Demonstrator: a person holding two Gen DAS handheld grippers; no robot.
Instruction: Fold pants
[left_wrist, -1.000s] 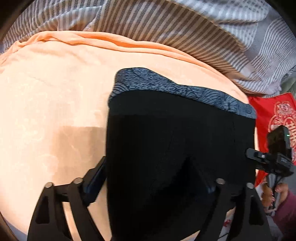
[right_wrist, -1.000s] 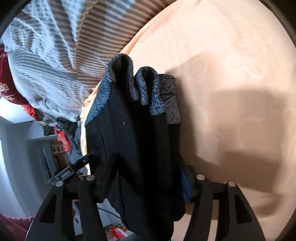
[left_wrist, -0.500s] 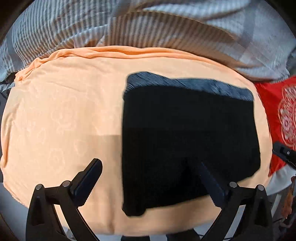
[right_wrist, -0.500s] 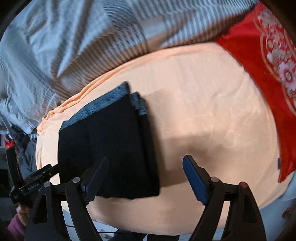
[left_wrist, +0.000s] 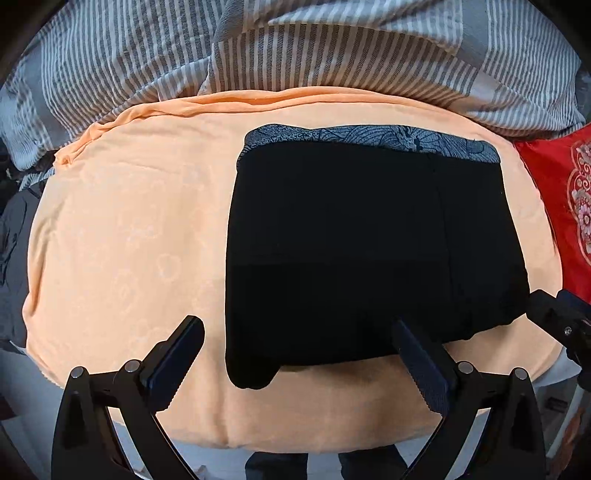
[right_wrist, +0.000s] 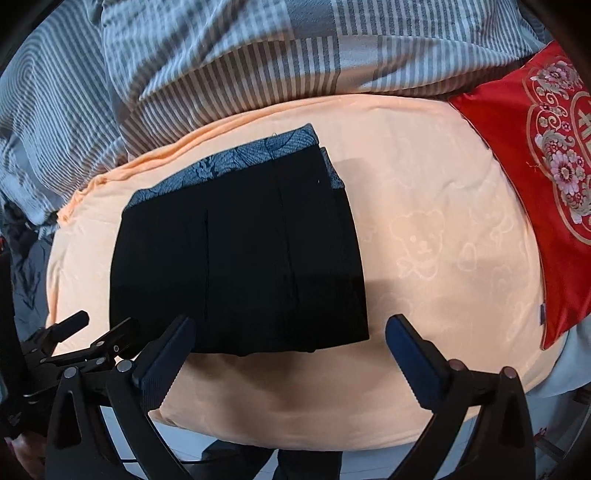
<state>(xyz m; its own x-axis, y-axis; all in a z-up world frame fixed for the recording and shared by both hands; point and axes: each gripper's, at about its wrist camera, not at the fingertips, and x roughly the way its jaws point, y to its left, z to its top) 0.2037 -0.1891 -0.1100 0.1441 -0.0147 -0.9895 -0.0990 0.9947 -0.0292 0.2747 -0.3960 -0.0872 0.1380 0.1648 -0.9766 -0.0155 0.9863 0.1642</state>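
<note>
Orange blanket (left_wrist: 122, 229), folded pants (left_wrist: 354, 251), bear print (right_wrist: 417, 240) right view only

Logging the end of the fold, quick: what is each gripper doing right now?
Left gripper: open, holding nothing, above the folded pants.
Right gripper: open, holding nothing, fingers clear of the pants.

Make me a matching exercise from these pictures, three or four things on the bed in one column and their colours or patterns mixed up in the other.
Things:
1. folded pants
2. smooth bed sheet under the pants
3. rumpled duvet behind the sheet
4. embroidered cushion at the right

Colours:
A. red with floral embroidery
B. grey and white stripes
C. black with a blue-grey patterned waistband
D. peach orange

Pairs: 1-C, 2-D, 3-B, 4-A
</note>
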